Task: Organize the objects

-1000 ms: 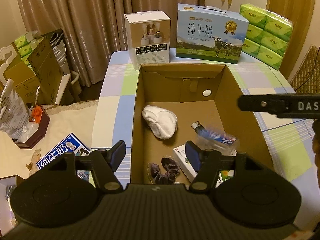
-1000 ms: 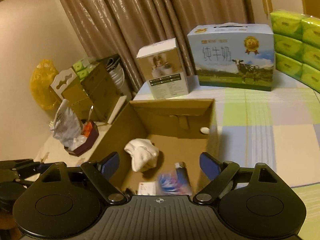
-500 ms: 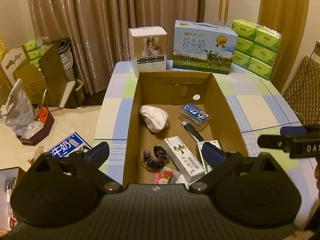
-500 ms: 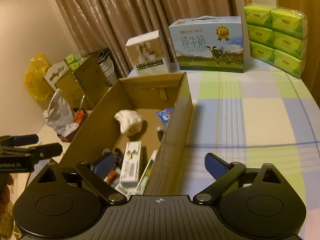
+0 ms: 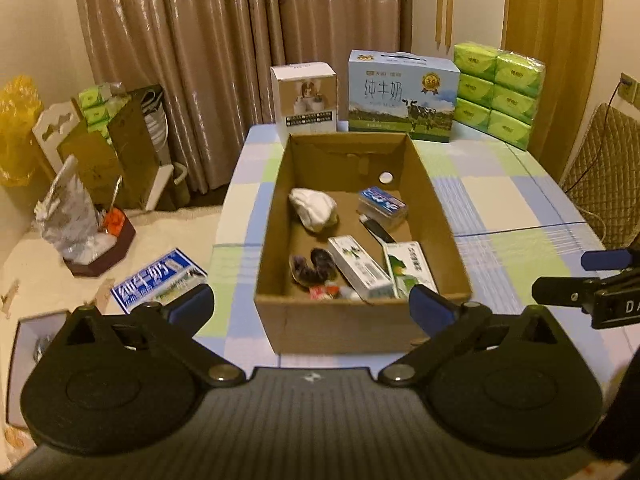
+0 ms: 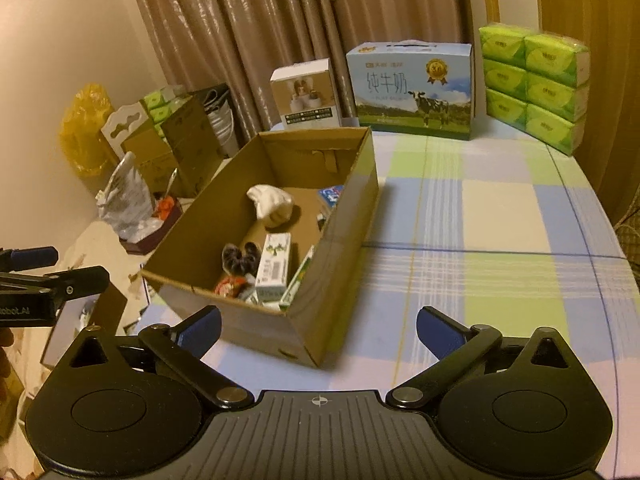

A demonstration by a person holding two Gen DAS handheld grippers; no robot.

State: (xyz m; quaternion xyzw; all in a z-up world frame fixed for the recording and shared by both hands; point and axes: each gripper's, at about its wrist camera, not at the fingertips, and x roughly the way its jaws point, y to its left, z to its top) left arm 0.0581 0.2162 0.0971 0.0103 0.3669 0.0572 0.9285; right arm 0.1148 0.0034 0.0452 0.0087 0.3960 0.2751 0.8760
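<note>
here both grippers hover empty, jaws spread.

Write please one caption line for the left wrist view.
Open left gripper facing a cardboard box of small items on the checked table.

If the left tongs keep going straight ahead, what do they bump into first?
Probably the near wall of the cardboard box. The left tongs are open and empty, pointing right at it, though depth is hard to judge.
</note>
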